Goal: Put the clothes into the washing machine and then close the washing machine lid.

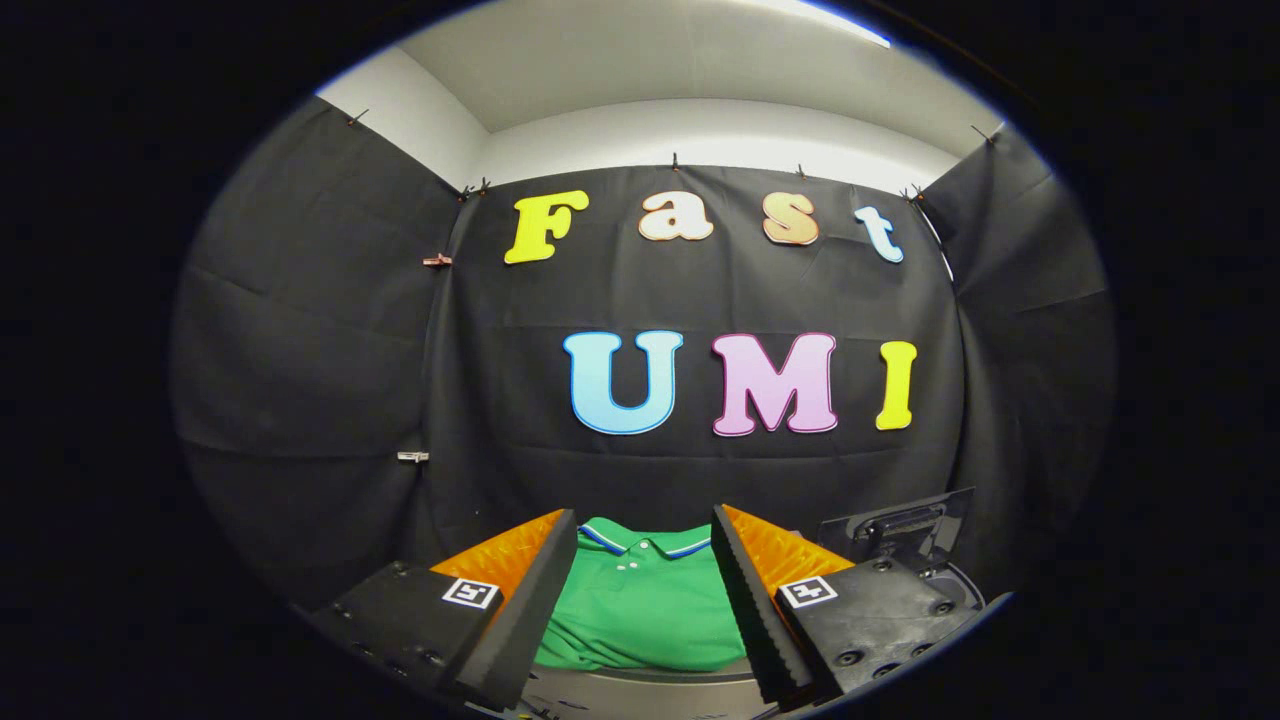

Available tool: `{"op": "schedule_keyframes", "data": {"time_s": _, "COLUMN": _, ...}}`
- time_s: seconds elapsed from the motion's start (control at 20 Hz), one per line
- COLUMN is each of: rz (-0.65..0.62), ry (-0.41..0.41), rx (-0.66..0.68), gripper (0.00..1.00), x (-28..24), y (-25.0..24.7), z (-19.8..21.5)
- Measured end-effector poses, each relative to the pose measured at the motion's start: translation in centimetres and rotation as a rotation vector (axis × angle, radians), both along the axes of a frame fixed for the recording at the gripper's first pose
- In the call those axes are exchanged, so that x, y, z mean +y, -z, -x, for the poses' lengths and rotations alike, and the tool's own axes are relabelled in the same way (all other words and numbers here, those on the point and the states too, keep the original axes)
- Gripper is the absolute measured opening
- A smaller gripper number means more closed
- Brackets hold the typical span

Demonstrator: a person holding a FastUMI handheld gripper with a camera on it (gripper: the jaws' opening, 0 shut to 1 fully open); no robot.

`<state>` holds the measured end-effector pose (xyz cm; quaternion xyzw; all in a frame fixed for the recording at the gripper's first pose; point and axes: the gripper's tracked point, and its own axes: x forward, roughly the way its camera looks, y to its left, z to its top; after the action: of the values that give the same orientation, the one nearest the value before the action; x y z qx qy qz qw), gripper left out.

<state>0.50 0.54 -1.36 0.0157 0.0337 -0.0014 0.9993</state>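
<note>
Nothing of the task is looking done yet: the shirt (640, 610), a green polo folded with its collar toward the wall, is lying on the table (640, 690) and not in the washer (905, 535), so both the loading and the closing of the lid appear to be waiting. The gripper (645, 600) is hovering with its fingers (530, 600) spread wide, one to each side of the shirt as the camera looks along them, and gripping nothing; whether they are level with the cloth or above it is hard to judge. The shirt is showing between them and just ahead, apart from both as far as can be told. Beyond the right finger a dark machine part is standing up, which I am taking for the washer with its lid raised, though too little of it is showing to be sure; a curved dark rim is sitting just below it. The next step is probably lowering onto the shirt and pinching a fold. The table is looking pale grey and smooth where a bare strip is peeking out under the shirt. Black cloth is hanging on three sides as the booth wall (320, 330), clipped along its top edge, with white wall and ceiling (700, 70) above.
</note>
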Motion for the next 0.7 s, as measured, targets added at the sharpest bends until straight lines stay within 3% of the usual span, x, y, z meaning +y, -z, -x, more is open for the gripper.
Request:
{"op": "schedule_keyframes", "data": {"time_s": 0.3, "rz": 0.026, "ry": -0.017, "rx": 0.045, "gripper": 0.86, "x": 0.2, "y": 1.9, "z": -0.5}}
{"op": "schedule_keyframes", "data": {"time_s": 0.7, "rz": -0.011, "ry": -0.043, "rx": 0.273, "gripper": 0.86, "x": 0.6, "y": 6.5, "z": -5.5}}
